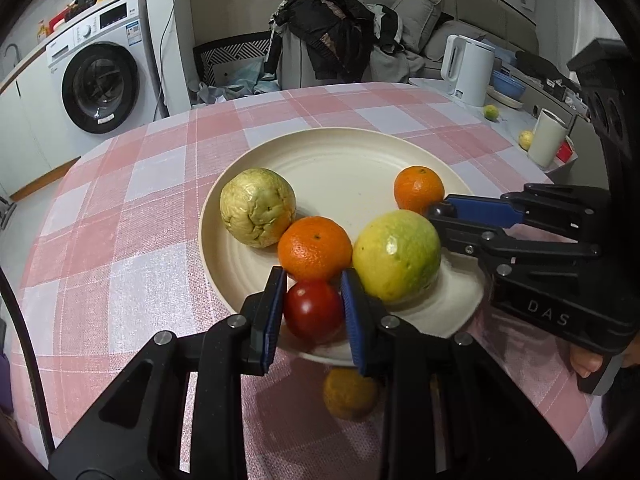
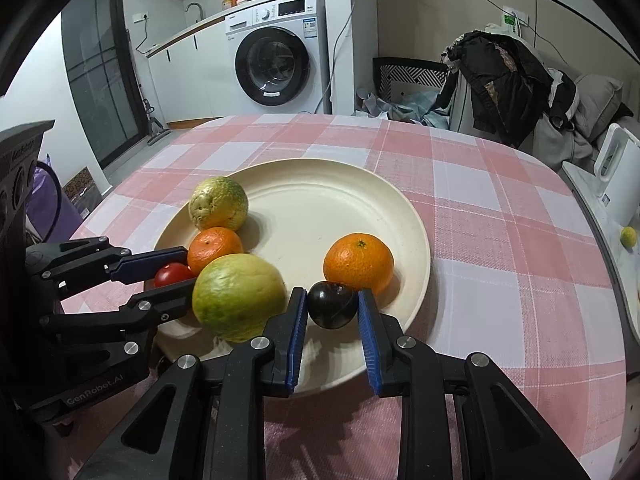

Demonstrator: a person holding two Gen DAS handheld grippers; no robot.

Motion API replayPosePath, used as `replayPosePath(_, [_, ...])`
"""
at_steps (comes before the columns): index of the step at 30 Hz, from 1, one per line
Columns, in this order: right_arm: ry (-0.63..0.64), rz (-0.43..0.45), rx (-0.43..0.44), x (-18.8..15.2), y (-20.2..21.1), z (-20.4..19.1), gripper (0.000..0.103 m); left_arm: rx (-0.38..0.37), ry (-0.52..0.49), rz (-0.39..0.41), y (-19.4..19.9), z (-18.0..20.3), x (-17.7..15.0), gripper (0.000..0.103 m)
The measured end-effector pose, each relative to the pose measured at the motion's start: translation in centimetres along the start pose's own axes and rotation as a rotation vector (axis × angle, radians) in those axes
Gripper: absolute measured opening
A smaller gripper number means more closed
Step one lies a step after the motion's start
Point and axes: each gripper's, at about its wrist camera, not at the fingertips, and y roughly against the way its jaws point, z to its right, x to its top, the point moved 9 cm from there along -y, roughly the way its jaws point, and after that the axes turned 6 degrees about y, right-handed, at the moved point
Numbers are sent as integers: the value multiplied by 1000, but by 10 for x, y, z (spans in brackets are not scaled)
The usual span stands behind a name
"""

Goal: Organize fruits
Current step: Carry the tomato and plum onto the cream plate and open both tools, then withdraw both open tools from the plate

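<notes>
Left wrist | left hand-held gripper (image 1: 314,312) clamps tomato (image 1: 313,310) | right hand-held gripper (image 2: 332,308) brackets plum (image 2: 332,305), unpinched.

Five fruits on a cream plate (image 2: 400,200) — two guavas, two mandarins (image 2: 358,262), a dark plum (image 2: 332,305) — plus a red tomato (image 1: 314,310).

"DAS" on right hand-held gripper (image 1: 436,210), "GenRobot.AI" on left hand-held gripper (image 2: 182,266)

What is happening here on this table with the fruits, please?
A person is sorting fruit onto a cream plate with two hand-held grippers. The left gripper has a red tomato between its fingers; the right gripper has a dark plum between its fingers. Two oranges and two greenish fruits already lie on the plate.
</notes>
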Motion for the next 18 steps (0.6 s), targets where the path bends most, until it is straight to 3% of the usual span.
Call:
replayPosePath(7, [4, 16, -11, 1, 7, 1, 30, 8, 0, 12, 6, 0, -2, 26])
replayPosePath(10, [-7, 52, -7, 1, 21, 2, 48, 6, -2, 12, 15, -1, -6, 28])
replayPosePath(13, [-26, 67, -6, -1, 33, 5, 60, -1, 9, 36, 32, -3, -8, 42])
replayPosePath(15, [-26, 77, -29, -3, 42, 7, 78, -15, 28, 52, 46, -5, -11, 65])
replayPosePath(17, [-32, 97, -43, -5, 51, 8, 89, -12, 49, 72, 61, -8, -13, 81])
replayPosePath(18, [-40, 104, -37, -7, 55, 8, 91, -10, 63, 92, 70, -10, -15, 84])
